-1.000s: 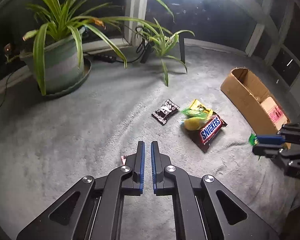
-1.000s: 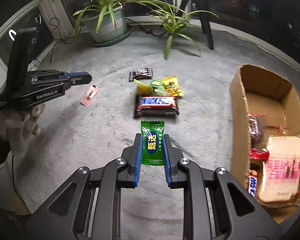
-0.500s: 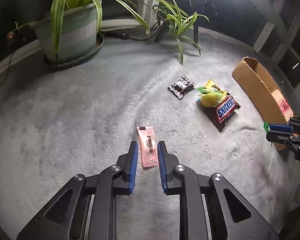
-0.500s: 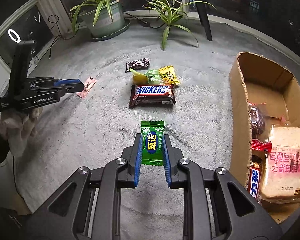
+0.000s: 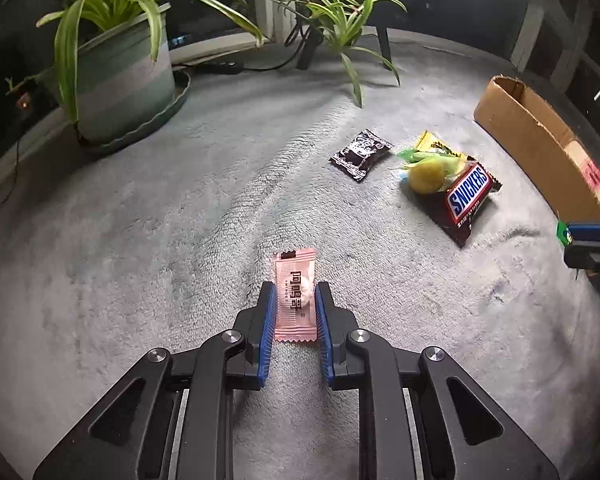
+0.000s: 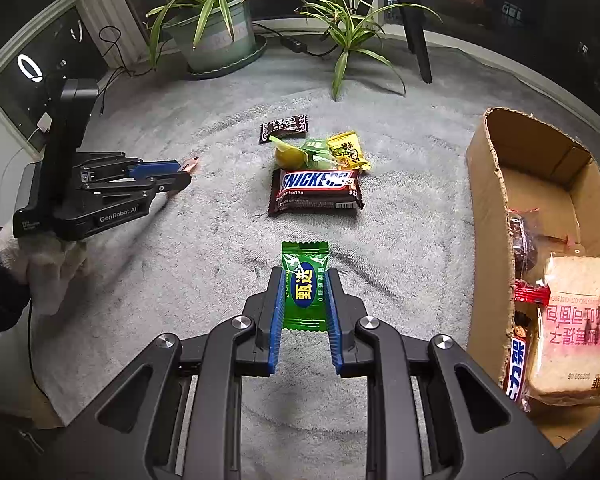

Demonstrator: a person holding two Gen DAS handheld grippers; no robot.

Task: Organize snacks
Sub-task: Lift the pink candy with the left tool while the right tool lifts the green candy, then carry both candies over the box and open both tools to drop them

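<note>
- Snacks were split between two places: several lay loose on the grey carpet [image 6: 400, 240] and several already sat inside the cardboard box [image 6: 488, 216] at 3 o'clock in the right wrist view.
- In the box I could make out a pale bread pack [image 6: 572, 328], a dark wrapped cake [image 6: 524, 244] and a small bar with a blue label [image 6: 516, 364].
- The right gripper [image 6: 304, 300] was clenched on a green candy [image 6: 305, 284], holding it above the carpet just left of the box wall.
- The left gripper [image 5: 295, 312] straddled a pink candy [image 5: 296, 300] lying on the carpet; its jaws had just been opening, and the pads stood beside the wrapper's edges without visibly pressing, so I judged it not yet gripped.
- Left on the carpet at 12 o'clock from the right gripper were a Snickers bar [image 6: 316, 192], a yellow-green cluster of sweets [image 6: 320, 152] touching it, and a dark brown packet [image 6: 284, 128] just beyond.
- By my judgement the job was roughly half done: the green candy needed dropping into the box, the pink one needed grasping, and the middle pile remained.
</note>
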